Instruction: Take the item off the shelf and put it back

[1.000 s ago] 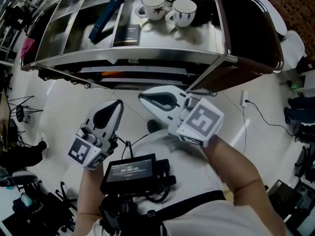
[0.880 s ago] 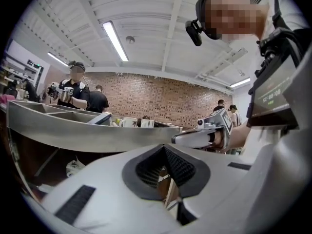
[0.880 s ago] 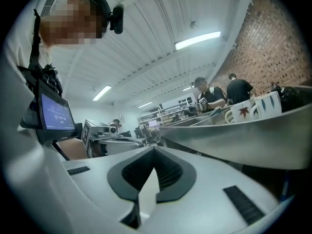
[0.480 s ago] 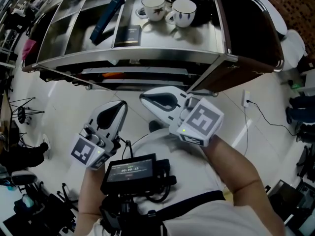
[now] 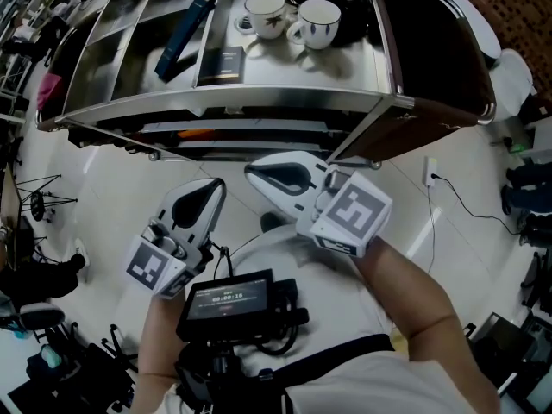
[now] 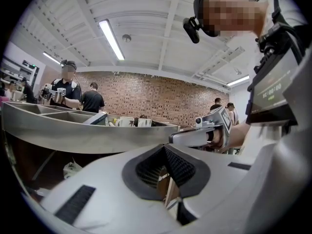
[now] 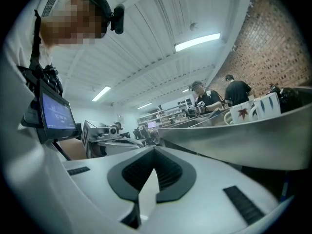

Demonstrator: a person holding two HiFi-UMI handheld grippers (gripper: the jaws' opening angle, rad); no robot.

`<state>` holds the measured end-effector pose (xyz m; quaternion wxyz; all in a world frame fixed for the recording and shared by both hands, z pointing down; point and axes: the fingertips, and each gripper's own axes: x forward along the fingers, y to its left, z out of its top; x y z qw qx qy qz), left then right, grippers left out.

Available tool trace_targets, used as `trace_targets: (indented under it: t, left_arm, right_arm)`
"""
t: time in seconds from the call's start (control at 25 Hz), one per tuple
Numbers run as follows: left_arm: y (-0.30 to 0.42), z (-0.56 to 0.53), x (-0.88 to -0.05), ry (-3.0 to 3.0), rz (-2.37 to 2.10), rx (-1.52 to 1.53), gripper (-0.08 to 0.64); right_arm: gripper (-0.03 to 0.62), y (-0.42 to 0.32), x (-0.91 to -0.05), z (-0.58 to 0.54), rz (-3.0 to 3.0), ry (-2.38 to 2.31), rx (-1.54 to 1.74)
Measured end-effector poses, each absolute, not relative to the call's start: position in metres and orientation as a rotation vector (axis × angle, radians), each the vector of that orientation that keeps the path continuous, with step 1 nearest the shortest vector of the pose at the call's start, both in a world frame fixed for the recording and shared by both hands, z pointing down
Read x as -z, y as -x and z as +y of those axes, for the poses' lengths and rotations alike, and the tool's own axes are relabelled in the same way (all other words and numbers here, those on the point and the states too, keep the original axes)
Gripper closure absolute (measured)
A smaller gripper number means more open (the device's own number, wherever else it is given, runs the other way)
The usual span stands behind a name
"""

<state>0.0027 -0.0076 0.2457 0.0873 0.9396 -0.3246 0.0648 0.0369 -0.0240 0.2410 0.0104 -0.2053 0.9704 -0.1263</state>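
Observation:
A steel shelf unit [image 5: 259,102] stands in front of me in the head view. On its top tray are two white cups [image 5: 266,11] [image 5: 319,20], a long blue item [image 5: 181,34] and a small dark box [image 5: 222,61]. My left gripper [image 5: 211,186] is held low before the shelf, shut and holding nothing; its jaws meet at the tip [image 6: 163,147]. My right gripper [image 5: 252,172] hovers beside it, closer to the shelf's front rail, also shut and holding nothing [image 7: 155,151]. Neither gripper touches the shelf. The cups [image 7: 243,112] show over the rim in the right gripper view.
A small screen unit [image 5: 231,300] hangs on the person's chest. A wall socket with a cable [image 5: 429,172] is at the right on the floor, and stands and gear [image 5: 39,197] crowd the left. Other people stand behind the shelf [image 6: 92,100].

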Motion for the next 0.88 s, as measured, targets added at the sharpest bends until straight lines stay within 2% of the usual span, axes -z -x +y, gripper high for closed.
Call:
trace_targets:
  t: [0.88]
  left_arm:
    - [0.016,0.003,-0.250,-2.813,-0.904,-0.190,0.555]
  right_arm:
    - [0.591,-0.017,-0.245,-0.017,3.024,0.696,0.396]
